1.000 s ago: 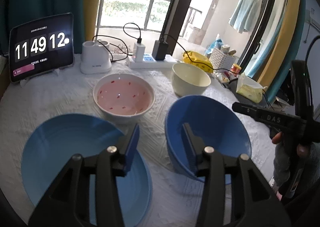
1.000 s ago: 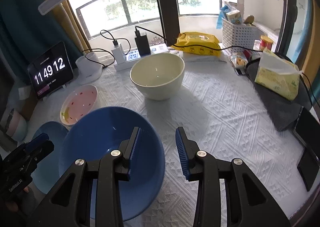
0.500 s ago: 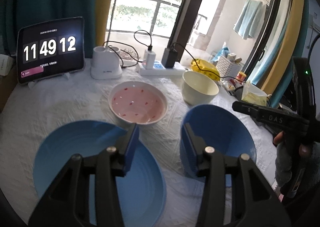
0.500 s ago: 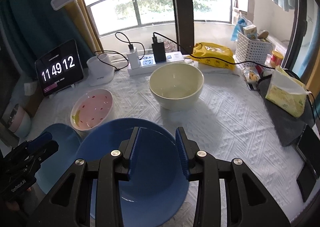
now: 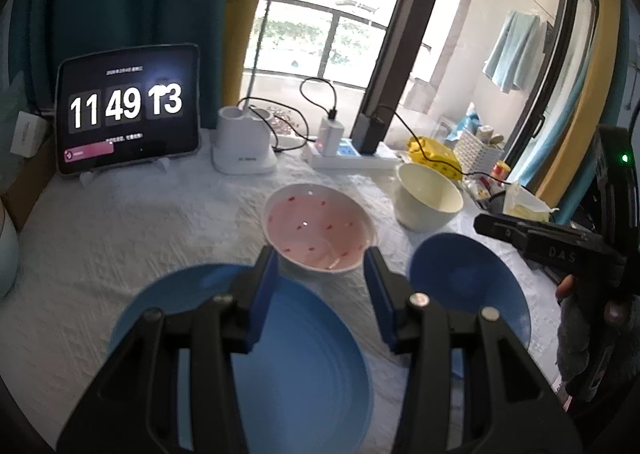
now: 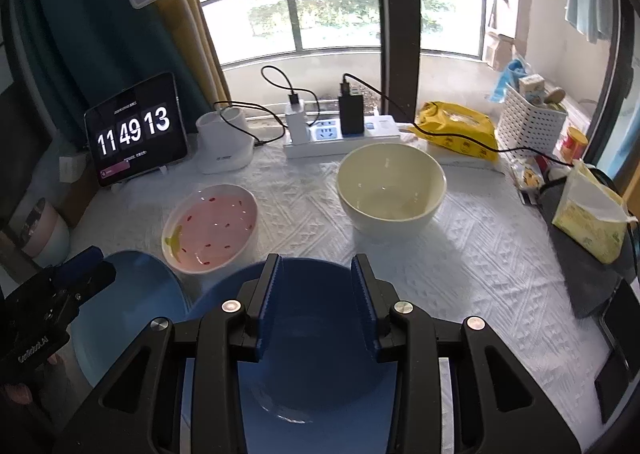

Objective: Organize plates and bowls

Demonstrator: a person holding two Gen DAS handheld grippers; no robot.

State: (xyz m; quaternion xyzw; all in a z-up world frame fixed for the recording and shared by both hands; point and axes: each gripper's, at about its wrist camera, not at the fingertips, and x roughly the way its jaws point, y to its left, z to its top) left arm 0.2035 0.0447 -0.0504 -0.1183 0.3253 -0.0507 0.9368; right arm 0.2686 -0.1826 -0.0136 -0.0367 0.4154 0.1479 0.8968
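A light blue plate (image 5: 304,366) lies at the near left of the white cloth; my left gripper (image 5: 320,266) is open above its far rim, holding nothing. Past it stands a pink bowl with red specks (image 5: 320,225), also in the right wrist view (image 6: 212,225). A dark blue bowl (image 5: 468,286) sits to the right; my right gripper (image 6: 316,274) is open over it (image 6: 316,354), empty. A cream bowl (image 6: 390,185) stands farther back, also in the left wrist view (image 5: 428,193). The plate (image 6: 128,314) shows left in the right wrist view.
At the back stand a tablet clock (image 6: 136,129), a white lamp base (image 6: 224,141), a power strip with chargers (image 6: 340,133), a yellow wipes pack (image 6: 456,129) and a white basket (image 6: 532,113). A tissue pack (image 6: 588,221) and a phone (image 6: 616,354) lie right.
Both grippers have pulled back and risen; the bowls now sit farther away in both views. The left gripper has swung from between plate and blue bowl to over the plate. The clock changed to 11:49:13.
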